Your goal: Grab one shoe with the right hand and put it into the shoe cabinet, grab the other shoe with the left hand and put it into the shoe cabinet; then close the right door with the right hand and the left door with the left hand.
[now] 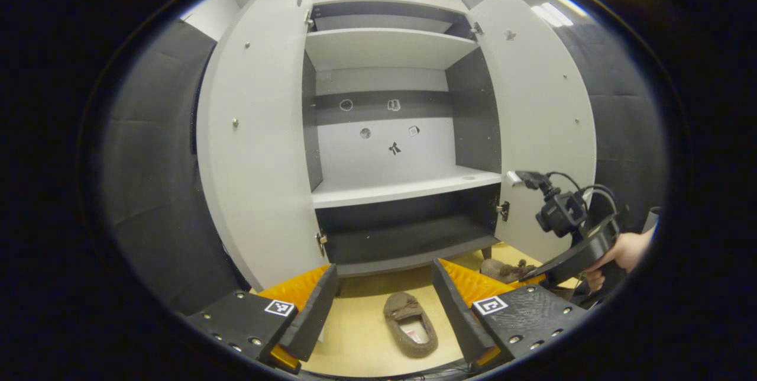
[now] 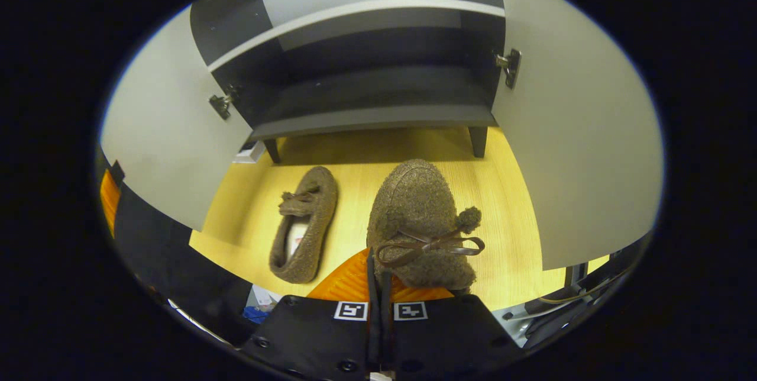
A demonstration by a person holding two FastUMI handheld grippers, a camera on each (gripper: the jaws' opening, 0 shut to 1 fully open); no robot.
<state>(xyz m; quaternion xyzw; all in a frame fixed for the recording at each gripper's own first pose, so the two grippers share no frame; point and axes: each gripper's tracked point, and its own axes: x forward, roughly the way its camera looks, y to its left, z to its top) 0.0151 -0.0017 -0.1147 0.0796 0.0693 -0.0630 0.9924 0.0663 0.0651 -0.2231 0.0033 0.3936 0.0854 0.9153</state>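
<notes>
In the left gripper view the left gripper (image 1: pixel 381 304) is seen with its jaws spread wide and nothing held between them. One shoe (image 1: pixel 411 323) lies on the floor (image 1: pixel 361 333) in front of the cabinet (image 1: pixel 390 132), in the gap between the spread jaws but farther out, untouched by them, with its opening upward. In the right gripper view the right gripper (image 2: pixel 378 277) is seen with its jaws pressed nearly together; the heel edge of the other shoe (image 2: pixel 421 221) appears to be pinched between them, though the contact itself is partly hidden. That shoe extends straight ahead of the jaws, toe toward the cabinet, its bow (image 2: pixel 429 245) just above the jaws. The first shoe is seen there on the floor before the cabinet, to the left of the held one and apart from it. Both cabinet doors, the left door (image 1: pixel 260 132) and the right door (image 1: pixel 535 115), stand open, and the shelves inside carry no shoes. In the left gripper view the right gripper and the hand (image 1: pixel 621 254) holding it are seen low before the right door.
</notes>
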